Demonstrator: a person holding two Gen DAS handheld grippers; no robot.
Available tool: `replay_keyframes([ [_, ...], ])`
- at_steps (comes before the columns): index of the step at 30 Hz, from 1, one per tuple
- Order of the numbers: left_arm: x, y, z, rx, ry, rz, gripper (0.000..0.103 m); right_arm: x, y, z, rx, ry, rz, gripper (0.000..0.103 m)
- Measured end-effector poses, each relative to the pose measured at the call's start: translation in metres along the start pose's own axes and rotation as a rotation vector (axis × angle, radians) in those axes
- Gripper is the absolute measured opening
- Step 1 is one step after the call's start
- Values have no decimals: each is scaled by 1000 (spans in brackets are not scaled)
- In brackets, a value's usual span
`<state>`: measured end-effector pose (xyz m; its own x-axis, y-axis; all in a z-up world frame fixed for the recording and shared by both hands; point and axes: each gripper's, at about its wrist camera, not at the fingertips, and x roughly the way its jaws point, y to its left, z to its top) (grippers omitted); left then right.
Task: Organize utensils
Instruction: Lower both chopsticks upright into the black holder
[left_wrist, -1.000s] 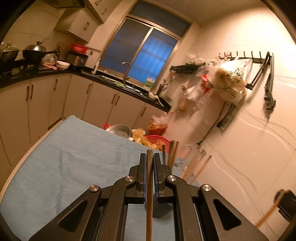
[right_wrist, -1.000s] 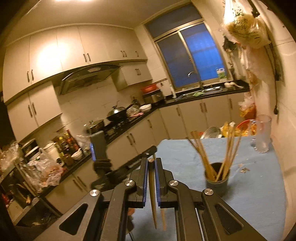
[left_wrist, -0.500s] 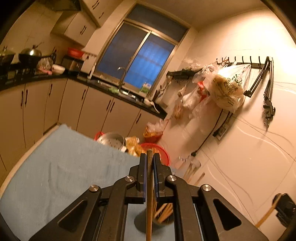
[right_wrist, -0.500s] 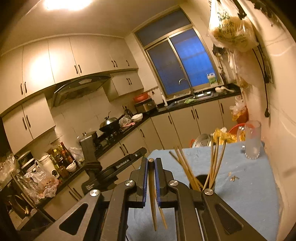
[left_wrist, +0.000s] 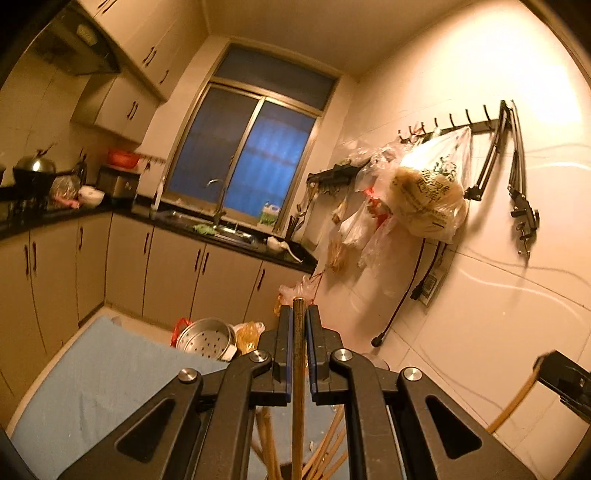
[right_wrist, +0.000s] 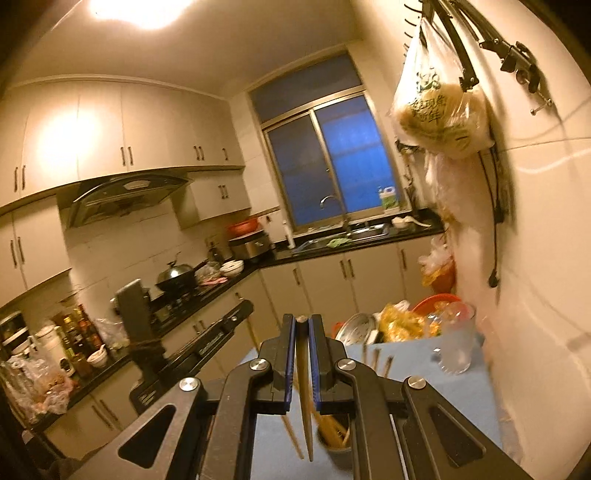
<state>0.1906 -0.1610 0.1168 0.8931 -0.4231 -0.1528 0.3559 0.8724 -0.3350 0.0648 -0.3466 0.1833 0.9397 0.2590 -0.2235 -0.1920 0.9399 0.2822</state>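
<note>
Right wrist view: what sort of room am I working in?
A home kitchen, apparently: range hood over a wok, sink beneath the window, cabinets along the walls.

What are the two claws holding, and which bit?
Left claw pinches one chopstick near its top end. Right claw pinches another chopstick near its top.

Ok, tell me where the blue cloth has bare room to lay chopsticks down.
Bare blue cloth lies left of the left gripper, from the table's near edge to the steamer pot. Another strip lies between the chopstick cup and the glass mug. The far edge is crowded with bags and bowls.
</note>
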Motion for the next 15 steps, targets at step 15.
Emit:
replay_keyframes([
  [15, 55, -2, -33, 19, 45, -5, 7, 55, -39, -16, 10, 34, -82, 8],
])
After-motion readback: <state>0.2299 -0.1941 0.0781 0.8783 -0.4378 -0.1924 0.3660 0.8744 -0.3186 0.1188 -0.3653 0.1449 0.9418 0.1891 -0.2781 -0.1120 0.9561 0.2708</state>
